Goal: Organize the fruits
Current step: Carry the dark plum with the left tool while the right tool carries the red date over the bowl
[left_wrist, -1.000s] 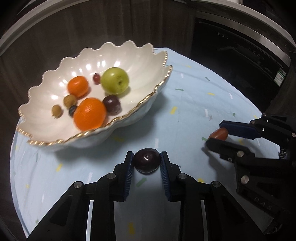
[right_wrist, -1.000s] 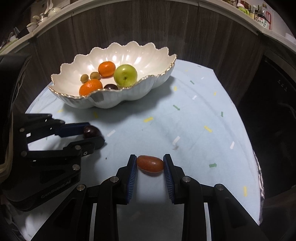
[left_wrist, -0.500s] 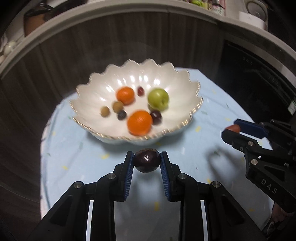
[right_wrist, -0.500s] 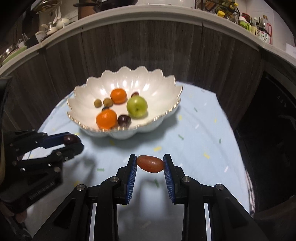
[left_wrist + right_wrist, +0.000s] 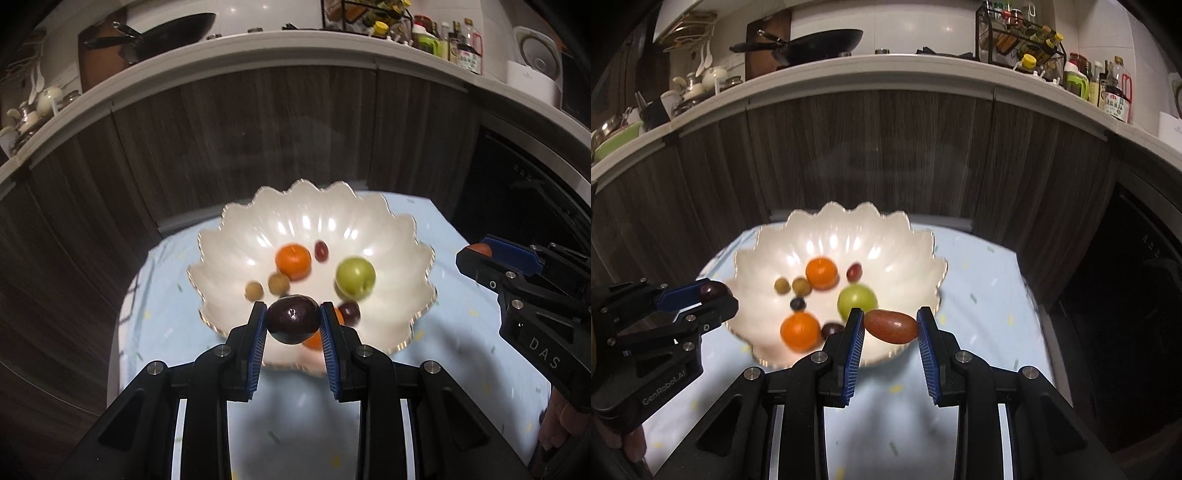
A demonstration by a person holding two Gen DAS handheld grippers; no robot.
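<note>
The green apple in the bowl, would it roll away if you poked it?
Probably a little. The green apple looks round and smooth, so a poke should set it rolling. It likely wouldn't go far: the white bowl curves up around it, and a small dark fruit lies near it.

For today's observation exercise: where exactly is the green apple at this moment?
The green apple lies inside the scalloped white bowl, right of centre in both wrist views, with a small red grape behind it and a dark plum in front.
</note>
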